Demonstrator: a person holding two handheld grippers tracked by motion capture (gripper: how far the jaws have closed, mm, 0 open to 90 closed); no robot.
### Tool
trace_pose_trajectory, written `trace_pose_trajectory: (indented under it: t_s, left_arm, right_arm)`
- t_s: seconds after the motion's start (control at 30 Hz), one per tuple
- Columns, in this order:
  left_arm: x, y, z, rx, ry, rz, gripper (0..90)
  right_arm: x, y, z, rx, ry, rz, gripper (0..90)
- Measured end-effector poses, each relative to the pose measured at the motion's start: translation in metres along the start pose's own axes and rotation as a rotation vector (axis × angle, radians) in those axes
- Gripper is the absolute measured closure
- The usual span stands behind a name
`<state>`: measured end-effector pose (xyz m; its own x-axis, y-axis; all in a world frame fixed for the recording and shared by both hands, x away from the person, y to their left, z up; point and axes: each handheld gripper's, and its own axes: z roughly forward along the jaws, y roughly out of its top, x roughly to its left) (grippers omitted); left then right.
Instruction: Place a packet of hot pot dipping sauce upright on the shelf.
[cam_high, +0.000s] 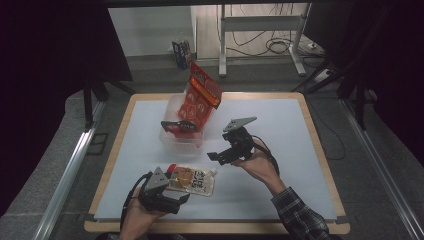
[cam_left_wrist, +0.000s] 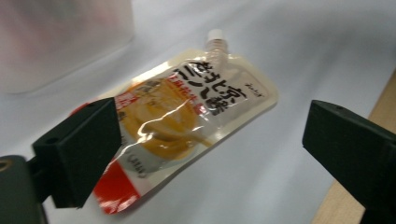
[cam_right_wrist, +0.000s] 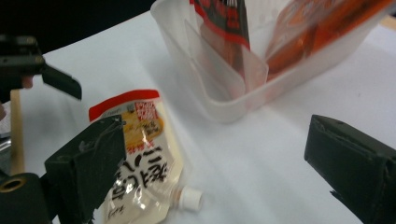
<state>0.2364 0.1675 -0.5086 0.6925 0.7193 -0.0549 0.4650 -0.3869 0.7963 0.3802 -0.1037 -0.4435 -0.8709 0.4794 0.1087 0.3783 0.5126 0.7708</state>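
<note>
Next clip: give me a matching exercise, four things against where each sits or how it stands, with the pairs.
Things:
1. spout pouch
2. red bag
3. clear tub
4. right claw

States:
a. standing up out of the tub
b. lying flat on the table, near the left claw
c. open, held above the table with nothing in it
d. on the table, with the bag inside

Pairs: 1-b, 2-a, 3-d, 4-c

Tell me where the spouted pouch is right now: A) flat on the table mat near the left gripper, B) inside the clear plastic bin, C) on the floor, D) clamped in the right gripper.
A: the spouted pouch lies flat on the table mat, beside the left gripper, outside the clear plastic bin.
</note>
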Motion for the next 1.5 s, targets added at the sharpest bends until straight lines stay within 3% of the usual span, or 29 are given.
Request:
trace_pose_trajectory:
  t_s: [0.1, 0.23, 0.3, 0.4, 0.5, 0.57, 0.6, 0.73, 0.8, 0.9, 1.1, 1.27, 1.37, 1.5]
  left_arm:
    - [0.004, -0.001, -0.003, -0.008, 0.01, -0.018, 8.8]
    - [0.007, -0.002, -0.005, -0.006, 0.018, -0.005, 13.2]
    - [0.007, -0.002, -0.006, -0.003, 0.022, 0.008, 15.6]
    - [0.009, -0.004, -0.007, 0.004, 0.037, 0.025, 17.9]
    - [0.013, -0.006, -0.01, 0.001, 0.049, 0.029, 20.8]
    - [0.015, -0.007, -0.011, -0.002, 0.05, 0.028, 24.0]
    - [0.019, -0.008, -0.012, -0.006, 0.049, 0.02, 26.5]
    - [0.031, -0.012, -0.018, -0.022, 0.054, -0.024, 37.9]
    - [0.037, -0.014, -0.02, -0.032, 0.056, -0.045, 44.5]
    - [0.043, -0.016, -0.02, -0.046, 0.054, -0.081, 53.0]
    - [0.047, -0.015, -0.012, -0.03, 0.069, -0.085, 67.7]
    - [0.054, -0.012, -0.005, -0.033, 0.087, -0.088, 81.6]
    - [0.059, -0.011, 0.001, -0.025, 0.09, -0.09, 89.2]
    - [0.065, -0.006, 0.009, -0.017, 0.096, -0.074, 90.0]
  right_arm:
    - [0.001, -0.011, -0.003, -0.001, 0.014, 0.027, 5.6]
    - [0.002, -0.026, -0.006, 0.028, 0.017, 0.049, 7.1]
    - [0.003, -0.033, -0.008, 0.048, -0.006, 0.053, 13.7]
    - [0.004, -0.04, -0.012, 0.052, 0.001, 0.087, 26.9]
    - [0.005, -0.046, -0.015, 0.052, -0.002, 0.088, 40.8]
    - [0.005, -0.047, -0.015, 0.057, 0.0, 0.078, 44.2]
    - [0.008, -0.051, -0.016, 0.074, -0.018, 0.06, 53.2]
    - [0.016, -0.058, -0.018, 0.103, -0.052, 0.006, 67.1]
    - [0.019, -0.061, -0.02, 0.114, -0.045, -0.007, 71.3]
    - [0.022, -0.068, -0.022, 0.136, -0.031, -0.017, 74.8]
    - [0.026, -0.083, -0.03, 0.158, -0.024, 0.002, 85.5]
    - [0.032, -0.093, -0.043, 0.149, -0.03, -0.006, 85.8]
    - [0.033, -0.102, -0.053, 0.142, -0.053, -0.004, 76.8]
    - [0.031, -0.114, -0.064, 0.121, -0.091, -0.008, 60.8]
